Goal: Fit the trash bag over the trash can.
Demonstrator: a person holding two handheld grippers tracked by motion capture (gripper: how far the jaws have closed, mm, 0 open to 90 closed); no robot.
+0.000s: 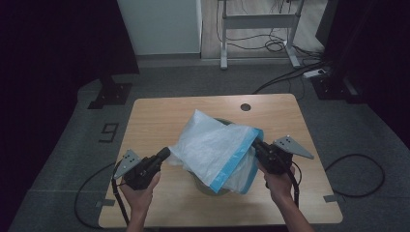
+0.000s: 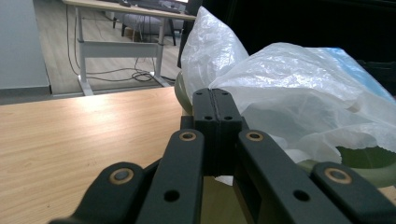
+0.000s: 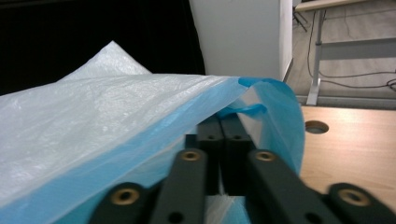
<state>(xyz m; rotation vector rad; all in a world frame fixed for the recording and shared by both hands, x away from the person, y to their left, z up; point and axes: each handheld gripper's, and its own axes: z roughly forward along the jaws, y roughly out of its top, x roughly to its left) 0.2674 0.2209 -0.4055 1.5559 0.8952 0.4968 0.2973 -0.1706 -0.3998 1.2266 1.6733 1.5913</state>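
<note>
A white see-through plastic bag (image 1: 212, 145) with a blue rim lies draped over a round green container (image 1: 212, 189) in the middle of the wooden table (image 1: 159, 116). My left gripper (image 1: 166, 152) is at the bag's left edge, its jaws pressed together with a scrap of white film between them. In the left gripper view the bag (image 2: 299, 79) bulges just past the left gripper (image 2: 217, 98), with the green rim (image 2: 369, 161) under it. My right gripper (image 1: 256, 145) is shut on the blue rim at the bag's right side. The blue rim (image 3: 261, 100) folds over the right gripper (image 3: 222, 123).
A round cable hole (image 1: 245, 107) sits near the table's far edge. Behind the table stand a white desk frame (image 1: 258, 21), a white cabinet (image 1: 159, 24) and a black stand base (image 1: 110, 94). Cables (image 1: 355, 176) lie on the grey floor to the right.
</note>
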